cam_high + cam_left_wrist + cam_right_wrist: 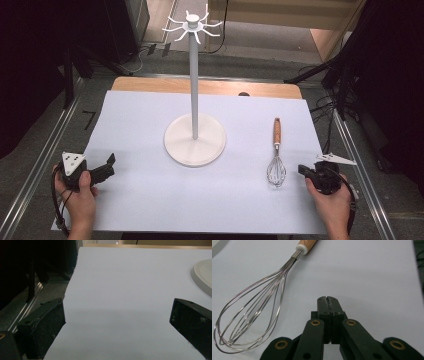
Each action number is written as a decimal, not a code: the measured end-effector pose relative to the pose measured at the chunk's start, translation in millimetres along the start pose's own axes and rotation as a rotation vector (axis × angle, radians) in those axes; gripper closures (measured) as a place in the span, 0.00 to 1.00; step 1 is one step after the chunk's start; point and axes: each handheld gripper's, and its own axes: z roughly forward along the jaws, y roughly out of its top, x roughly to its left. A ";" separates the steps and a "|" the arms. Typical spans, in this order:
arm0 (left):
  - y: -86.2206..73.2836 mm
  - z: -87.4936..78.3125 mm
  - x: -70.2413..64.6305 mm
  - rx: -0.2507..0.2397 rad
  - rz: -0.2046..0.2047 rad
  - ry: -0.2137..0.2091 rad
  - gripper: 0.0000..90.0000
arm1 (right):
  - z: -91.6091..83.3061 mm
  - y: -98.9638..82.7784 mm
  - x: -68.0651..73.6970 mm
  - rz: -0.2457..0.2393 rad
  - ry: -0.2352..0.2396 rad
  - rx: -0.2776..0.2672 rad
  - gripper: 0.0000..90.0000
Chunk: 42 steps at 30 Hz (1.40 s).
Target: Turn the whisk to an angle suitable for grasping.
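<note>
A white sheet [150, 210] is seen spread over the table, with a strip of bare wood [150, 85] left showing along the far edge. Near the middle of the sheet a white stand [194, 135] is planted upright on its round base, a tall thin pole topped by a ring of hooks (all of them bare).

Over at the near left corner, the left gripper [107, 166] is held low in a hand [80, 197], its jaws spread wide apart with nothing between them; in the left gripper view the white sheet is seen between the two black jaws, and the rim of the stand's base [203, 277] is caught at the right edge.

Toward the near right corner, the right gripper [301, 169] is held in the other hand [332, 205], jaws pressed together on nothing. Just beside it a wire whisk [276, 160] is laid flat on the sheet, wooden handle toward the far edge, wire head toward the near edge. In the right gripper view the whisk [254, 315] is seen just left of the closed jaws, not touched.
</note>
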 end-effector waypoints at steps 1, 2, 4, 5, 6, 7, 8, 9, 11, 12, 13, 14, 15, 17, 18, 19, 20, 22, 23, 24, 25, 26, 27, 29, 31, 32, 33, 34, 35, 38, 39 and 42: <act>-0.1 0.1 -0.1 -0.001 -0.001 0.001 0.01 | 0.0 0.0 0.0 0.000 0.000 0.000 1.00; -0.1 -0.1 0.0 -0.001 0.001 0.001 0.01 | 5.5 6.7 3.3 0.003 -0.012 0.037 1.00; -0.1 0.0 0.0 -0.001 0.001 0.000 0.01 | 7.8 10.3 4.9 -0.006 -0.021 0.048 1.00; -0.1 0.1 -0.1 -0.001 0.001 0.000 0.01 | 9.5 14.1 7.1 -0.016 -0.040 0.051 1.00; -0.1 0.3 0.0 -0.001 0.002 0.001 0.01 | 12.3 22.3 9.7 -0.022 -0.057 0.061 1.00; -0.1 0.3 0.0 -0.001 0.002 0.001 0.01 | 12.3 22.3 9.7 -0.022 -0.057 0.061 1.00; 0.0 0.4 0.3 0.001 0.004 -0.002 0.01 | 14.8 30.5 10.7 -0.021 -0.058 0.066 1.00; 0.0 0.3 0.3 0.002 0.003 0.000 0.01 | 16.6 34.3 11.2 -0.011 -0.053 0.072 1.00; 0.0 0.3 0.3 0.002 0.003 -0.001 0.01 | 21.0 41.6 11.9 0.010 -0.037 0.108 1.00; 0.0 0.4 0.2 0.001 0.003 -0.003 0.01 | 23.7 44.8 13.2 0.008 -0.029 0.130 1.00; -0.1 0.4 0.1 0.000 0.004 -0.002 0.01 | 26.3 47.7 14.4 0.002 -0.028 0.146 1.00; -0.1 0.4 0.1 0.000 0.004 -0.002 0.01 | 28.9 50.4 15.2 -0.002 -0.029 0.160 1.00; 0.0 0.4 0.2 0.001 0.003 -0.003 0.01 | 28.9 50.4 15.2 -0.002 -0.029 0.160 1.00; 0.0 0.4 0.4 0.002 0.002 -0.003 0.01 | 34.1 55.6 16.5 0.001 -0.046 0.185 1.00; 0.1 0.3 0.7 0.002 0.002 -0.006 0.01 | 39.8 60.4 14.7 0.018 -0.047 0.197 1.00; 0.1 0.3 0.7 0.002 0.002 -0.006 0.01 | 39.8 60.4 14.7 0.018 -0.047 0.197 1.00; 0.0 0.3 0.7 0.002 0.002 -0.007 0.01 | 45.4 64.4 12.7 0.028 -0.058 0.205 1.00; 0.0 0.3 0.7 0.001 0.002 -0.007 0.01 | 48.0 65.9 12.2 0.037 -0.059 0.213 1.00; 0.0 0.3 0.7 0.001 0.002 -0.008 0.01 | 50.4 67.0 11.8 0.040 -0.063 0.218 1.00; 0.0 0.3 0.7 0.002 0.002 -0.008 0.01 | 52.6 67.9 11.6 0.037 -0.073 0.218 1.00; 0.1 0.4 0.8 0.002 0.002 -0.007 0.01 | 54.4 69.1 11.9 0.043 -0.066 0.224 1.00; 0.1 0.5 0.9 0.004 0.002 -0.008 0.01 | 57.2 71.8 11.6 0.044 -0.057 0.230 1.00; 0.1 0.5 0.9 0.004 0.002 -0.008 0.01 | 57.2 71.8 11.6 0.044 -0.057 0.230 1.00; 0.2 0.5 0.9 0.004 0.002 -0.009 0.01 | 58.9 75.8 10.8 0.050 -0.043 0.232 1.00; 0.2 0.5 1.0 0.005 0.002 -0.009 0.01 | 60.6 81.1 10.6 0.048 -0.052 0.245 1.00; 0.2 0.6 1.0 0.003 -0.001 -0.009 0.01 | 61.9 86.8 10.7 0.053 -0.063 0.249 1.00; 0.2 0.6 1.0 0.003 -0.001 -0.009 0.01 | 61.9 86.8 10.7 0.053 -0.063 0.249 1.00; 0.1 0.5 1.0 0.003 -0.002 -0.010 0.01 | 63.2 89.3 11.0 0.049 -0.067 0.254 1.00; 0.1 0.3 1.1 0.002 -0.001 -0.011 0.01 | 66.9 94.1 12.0 0.058 -0.084 0.280 1.00; 0.1 0.3 1.1 0.001 -0.001 -0.011 0.01 | 73.5 100.6 13.7 0.090 -0.098 0.304 1.00; 0.1 0.2 1.1 0.001 -0.002 -0.011 0.01 | 73.5 100.6 13.7 0.090 -0.098 0.304 1.00; 0.2 0.4 1.2 0.003 -0.002 -0.012 0.01 | 83.2 106.3 17.9 0.081 -0.127 0.315 1.00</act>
